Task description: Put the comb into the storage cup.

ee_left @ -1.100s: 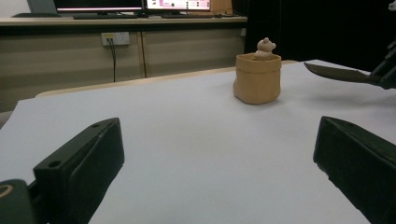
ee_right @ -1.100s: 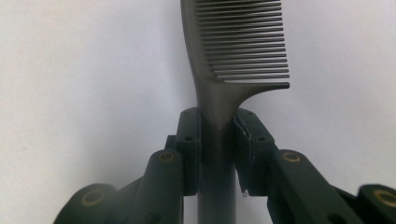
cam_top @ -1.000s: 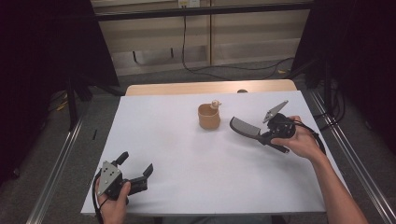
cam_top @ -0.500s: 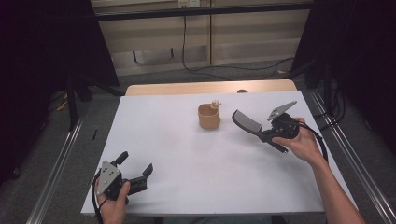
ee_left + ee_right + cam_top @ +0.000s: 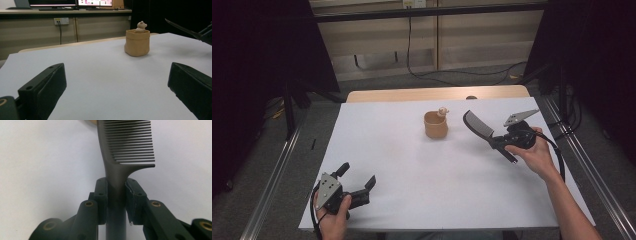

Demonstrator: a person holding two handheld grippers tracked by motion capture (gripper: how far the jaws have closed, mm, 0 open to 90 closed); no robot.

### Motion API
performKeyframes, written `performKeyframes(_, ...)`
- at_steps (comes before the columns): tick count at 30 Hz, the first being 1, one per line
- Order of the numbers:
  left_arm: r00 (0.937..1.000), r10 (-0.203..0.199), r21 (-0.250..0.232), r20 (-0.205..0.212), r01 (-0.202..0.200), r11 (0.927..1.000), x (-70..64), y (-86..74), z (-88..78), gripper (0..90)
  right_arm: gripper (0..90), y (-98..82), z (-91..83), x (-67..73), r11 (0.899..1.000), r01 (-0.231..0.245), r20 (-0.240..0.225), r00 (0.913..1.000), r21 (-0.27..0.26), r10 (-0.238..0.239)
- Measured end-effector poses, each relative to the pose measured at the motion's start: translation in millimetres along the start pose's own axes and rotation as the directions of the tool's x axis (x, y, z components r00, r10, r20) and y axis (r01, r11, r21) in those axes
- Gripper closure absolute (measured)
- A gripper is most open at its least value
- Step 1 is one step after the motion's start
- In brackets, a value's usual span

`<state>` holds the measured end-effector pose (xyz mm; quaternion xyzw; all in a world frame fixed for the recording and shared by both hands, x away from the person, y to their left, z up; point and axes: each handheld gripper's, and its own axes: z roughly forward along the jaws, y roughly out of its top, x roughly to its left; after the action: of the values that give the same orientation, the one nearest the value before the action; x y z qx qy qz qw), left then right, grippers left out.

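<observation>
A small tan pot point(image 5: 435, 125) with a little figure on its rim stands on the white table point(image 5: 412, 165), right of centre toward the back; it also appears as the tan pot point(image 5: 137, 42) in the left gripper view. My right gripper point(image 5: 500, 142) is shut on a dark grey comb point(image 5: 478, 124), whose toothed end points toward the pot and hangs above the table. In the right gripper view the comb point(image 5: 125, 147) sits clamped by its handle between the jaws of my right gripper point(image 5: 116, 200). My left gripper point(image 5: 357, 180) rests open at the front left corner, nothing between its jaws.
A wooden strip point(image 5: 437, 93) runs along the table's far edge. Metal rails point(image 5: 277, 170) flank both sides. Cabinets and a cable point(image 5: 412, 50) stand behind the table.
The right hand has drifted slightly to the right and away from the pot, comb still gripped. The left hand has stayed put.
</observation>
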<state>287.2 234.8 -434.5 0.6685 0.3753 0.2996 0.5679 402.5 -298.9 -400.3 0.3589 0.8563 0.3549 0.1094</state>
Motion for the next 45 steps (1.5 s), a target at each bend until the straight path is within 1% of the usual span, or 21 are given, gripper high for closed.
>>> performKeyframes(6, 1.0, 0.002, -0.001, -0.001, -0.002, 1.0, 0.8, 0.2, -0.8, 2.0, 72.5, -1.3, -3.0, 1.2, 0.998, -0.008, -0.004, 1.0, -0.062, 0.007)
performKeyframes(10, 1.0, 0.008, 0.001, 0.0, -0.008, 1.0, 1.4, 0.6, -1.4, 1.9, 72.6, -2.4, -5.2, 1.6, 0.995, -0.015, 0.025, 0.9995, -0.099, 0.017)
performKeyframes(14, 1.0, 0.003, 0.0, 0.0, -0.003, 1.0, 1.2, 0.4, -0.7, 2.0, 72.6, -2.2, -7.4, 3.8, 0.987, -0.028, 0.049, 0.9981, -0.159, 0.037)
performKeyframes(20, 1.0, 0.001, -0.005, 0.007, -0.001, 1.0, 0.3, 0.6, -0.3, 2.0, 72.6, -0.3, -9.0, 6.8, 0.977, -0.042, 0.062, 0.9965, -0.209, 0.056)
performKeyframes(21, 1.0, 0.004, -0.004, 0.005, -0.004, 1.0, 0.9, 0.6, -0.6, 2.0, 72.5, -0.1, -9.5, 7.2, 0.974, -0.045, 0.061, 0.9964, -0.222, 0.06)
performKeyframes(22, 1.0, 0.005, -0.002, 0.002, -0.005, 1.0, 1.3, 0.5, -0.8, 2.0, 72.5, 0.3, -11.1, 8.5, 0.967, -0.054, 0.063, 0.9954, -0.25, 0.072)
performKeyframes(24, 1.0, 0.003, -0.003, 0.002, -0.003, 1.0, 1.4, 0.5, -0.9, 2.0, 72.6, 0.5, -11.6, 8.8, 0.964, -0.055, 0.055, 0.996, -0.259, 0.071)
performKeyframes(25, 1.0, 0.002, -0.004, 0.003, -0.002, 1.0, 1.2, 0.6, -0.8, 2.0, 72.5, 1.2, -12.8, 10.7, 0.957, -0.049, 0.062, 0.9956, -0.285, 0.07)
performKeyframes(27, 1.0, 0.004, -0.005, 0.003, -0.004, 1.0, 1.0, 0.7, -0.7, 2.0, 72.5, 1.8, -13.2, 12.5, 0.951, -0.05, 0.059, 0.9958, -0.304, 0.071)
performKeyframes(29, 1.0, 0.003, -0.006, 0.001, -0.003, 1.0, 0.9, 0.7, -0.6, 1.9, 72.6, 2.1, -13.4, 12.8, 0.95, -0.047, 0.059, 0.9959, -0.308, 0.068)
performKeyframes(31, 1.0, 0.002, -0.005, 0.001, -0.002, 1.0, 1.0, 0.7, -0.7, 2.0, 72.5, 2.7, -13.7, 14.4, 0.944, -0.032, 0.053, 0.9972, -0.327, 0.052)
performKeyframes(32, 1.0, 0.0, -0.006, 0.002, 0.0, 1.0, 0.9, 0.8, -0.5, 2.0, 72.5, 3.4, -14.2, 15.4, 0.936, -0.029, 0.039, 0.9982, -0.352, 0.046)
performKeyframes(33, 1.0, 0.002, -0.005, -0.001, -0.002, 1.0, 0.7, 1.0, -0.6, 2.0, 72.5, 3.4, -14.2, 15.4, 0.936, -0.029, 0.039, 0.9982, -0.352, 0.046)
performKeyframes(34, 1.0, 0.005, -0.007, 0.001, -0.005, 1.0, 0.5, 1.1, -0.3, 2.0, 72.5, 4.2, -15.4, 16.1, 0.926, -0.03, 0.043, 0.9979, -0.377, 0.049)
performKeyframes(35, 1.0, 0.004, -0.005, 0.005, -0.004, 1.0, 0.2, 0.9, 0.0, 2.0, 72.5, 4.2, -15.4, 16.1, 0.926, -0.03, 0.043, 0.9979, -0.377, 0.049)
performKeyframes(37, 1.0, 0.005, -0.003, 0.006, -0.005, 1.0, 0.3, 0.7, 0.2, 2.0, 72.6, 4.5, -17.4, 16.3, 0.913, -0.031, 0.045, 0.9975, -0.407, 0.054)
performKeyframes(39, 1.0, 0.002, -0.004, 0.006, -0.002, 1.0, 0.4, 0.6, 0.4, 2.0, 72.5, 4.8, -17.8, 16.7, 0.91, -0.033, 0.048, 0.9972, -0.414, 0.058)
performKeyframes(41, 1.0, 0.002, -0.004, 0.004, -0.002, 1.0, 0.5, 0.5, 0.3, 2.0, 72.5, 5.5, -19.2, 17.4, 0.892, -0.035, 0.048, 0.9968, -0.451, 0.063)
performKeyframes(42, 1.0, 0.004, -0.004, 0.004, -0.004, 1.0, 0.5, 0.6, 0.2, 2.0, 72.5, 5.5, -19.2, 17.4, 0.892, -0.035, 0.048, 0.9968, -0.451, 0.063)
performKeyframes(43, 1.0, 0.003, -0.004, 0.006, -0.003, 1.0, 0.4, 0.5, 0.3, 2.0, 72.6, 6.2, -19.7, 18.6, 0.881, -0.037, 0.047, 0.9967, -0.471, 0.066)
performKeyframes(45, 1.0, 0.003, -0.003, 0.005, -0.003, 1.0, 0.4, 0.5, 0.3, 2.0, 72.6, 6.6, -19.8, 19.1, 0.879, -0.039, 0.042, 0.9969, -0.475, 0.066)
